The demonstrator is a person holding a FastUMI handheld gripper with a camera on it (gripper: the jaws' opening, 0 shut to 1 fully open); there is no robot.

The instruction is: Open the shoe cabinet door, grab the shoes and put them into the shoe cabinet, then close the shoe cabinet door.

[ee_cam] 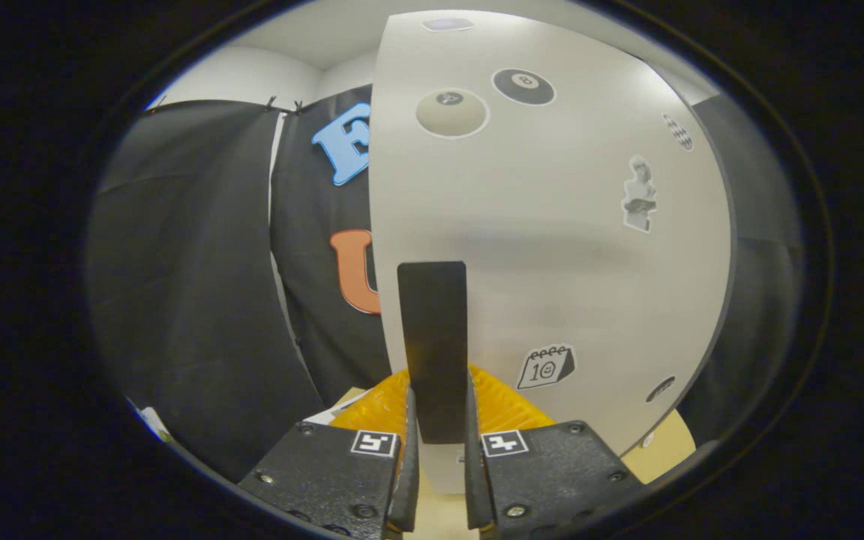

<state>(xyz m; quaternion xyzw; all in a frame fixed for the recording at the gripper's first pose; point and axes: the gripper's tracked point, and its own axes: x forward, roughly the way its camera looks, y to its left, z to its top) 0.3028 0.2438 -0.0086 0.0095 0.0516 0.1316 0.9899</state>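
The white shoe cabinet door (552,247), dotted with small stickers, stands right in front of me. Its black upright handle (432,315) sits near the door's left edge and runs down between my fingers. My gripper (438,409) is shut on the lower part of that handle, one finger pressing on each side. The door's left edge stands free against the black cloth behind it. How far the door is swung I cannot tell.
Black booth cloth (199,285) hangs to the left of the door and beyond its right edge. A pale wooden surface (661,450) shows below the door's lower right corner, and a strip of it lies under my fingers.
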